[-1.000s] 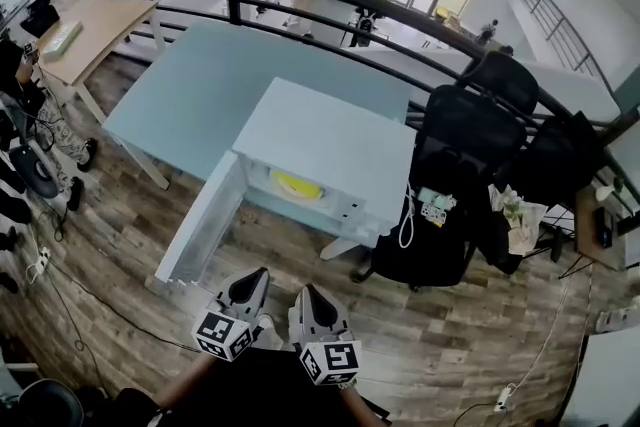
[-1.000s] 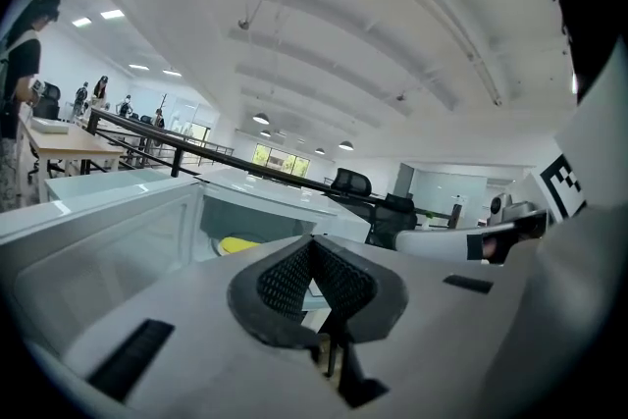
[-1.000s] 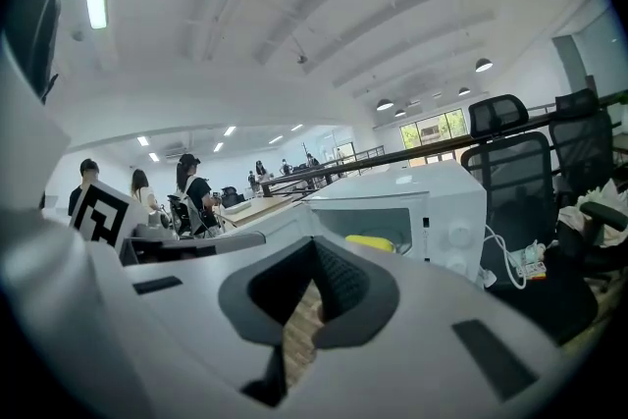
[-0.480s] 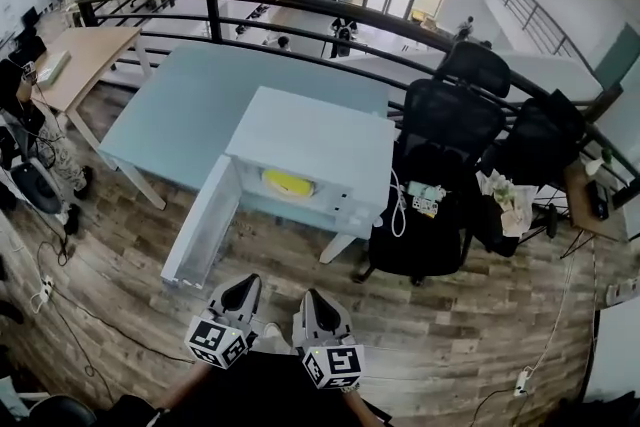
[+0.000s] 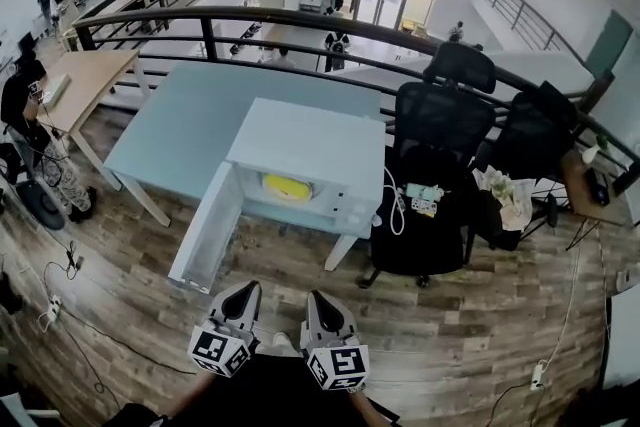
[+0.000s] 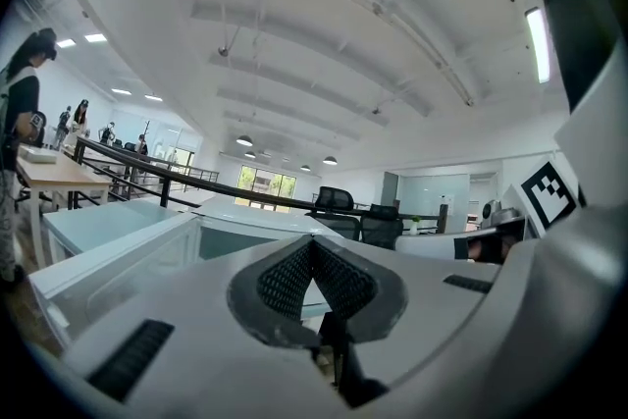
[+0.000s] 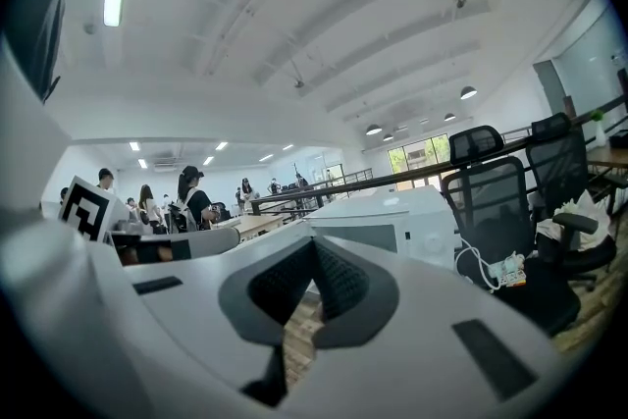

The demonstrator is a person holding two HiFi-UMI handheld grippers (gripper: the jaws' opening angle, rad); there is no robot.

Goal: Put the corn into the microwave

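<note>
**Both grippers clenched and empty; corn lies inside the open microwave**

Your left gripper point(image 5: 241, 298) and right gripper point(image 5: 322, 307) hang side by side over the wooden floor point(image 5: 450, 315). Each has its jaws pressed together with nothing between them.

A strip of floor lies open between the grippers and the microwave door point(image 5: 205, 240). The door stands swung out toward you, past the desk's front edge, ahead of your left gripper.

The microwave point(image 5: 310, 145) sits at the front right corner of the pale desk point(image 5: 185, 110). The corn point(image 5: 287, 186) lies in its cavity, a yellow shape just behind the opening.

Black office chairs point(image 5: 430, 165) crowd the microwave's right side, and a white cable point(image 5: 392, 205) hangs between them. A curved black railing point(image 5: 300, 18) closes off the desk's far edge. To the left stand a wooden table point(image 5: 85, 75) and a person point(image 5: 25, 120).

Compared with a second ago, the corn and the door lie as they did and your jaws are as tightly closed. The person at the left now shows more fully.
</note>
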